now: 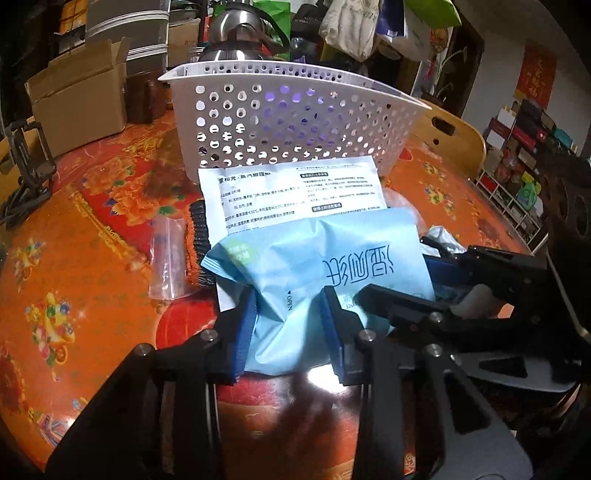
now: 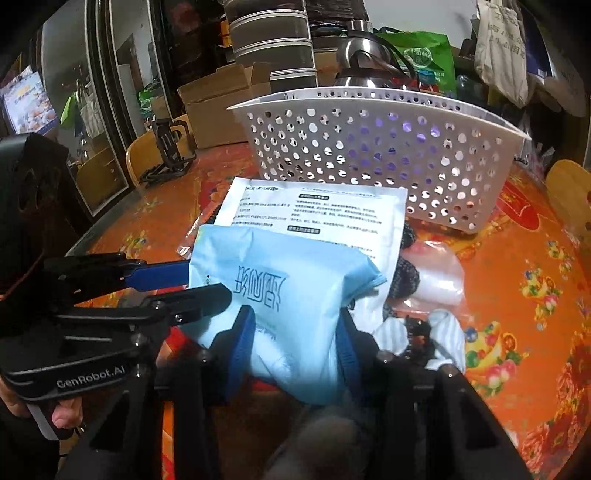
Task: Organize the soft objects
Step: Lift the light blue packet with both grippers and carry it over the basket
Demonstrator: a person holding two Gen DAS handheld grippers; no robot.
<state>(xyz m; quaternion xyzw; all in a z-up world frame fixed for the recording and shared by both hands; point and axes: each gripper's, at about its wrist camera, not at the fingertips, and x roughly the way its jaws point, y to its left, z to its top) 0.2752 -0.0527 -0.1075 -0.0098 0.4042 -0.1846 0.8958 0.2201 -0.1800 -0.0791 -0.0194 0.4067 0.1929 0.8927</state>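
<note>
A light blue soft pack of wipes (image 1: 325, 258) (image 2: 288, 273) lies on top of a pile in front of a white perforated basket (image 1: 295, 118) (image 2: 388, 147). My left gripper (image 1: 290, 317) is shut on the pack's near end, and the wrapper creases between its blue pads. My right gripper (image 2: 295, 332) pinches the same pack from the other side, and the wrapper bulges between its pads. Each gripper shows at the edge of the other's view. Under the pack lies a flat white printed pouch (image 1: 288, 192) (image 2: 321, 210).
A clear zip bag (image 1: 168, 258) and a dark knitted piece (image 1: 197, 243) (image 2: 406, 277) lie beside the pile, with a clear plastic bag (image 2: 436, 273) and striped cloth (image 2: 447, 332). A cardboard box (image 1: 81, 96), steel kettle (image 1: 236, 33) and black stand (image 1: 26, 166) ring the orange flowered table (image 1: 92, 277).
</note>
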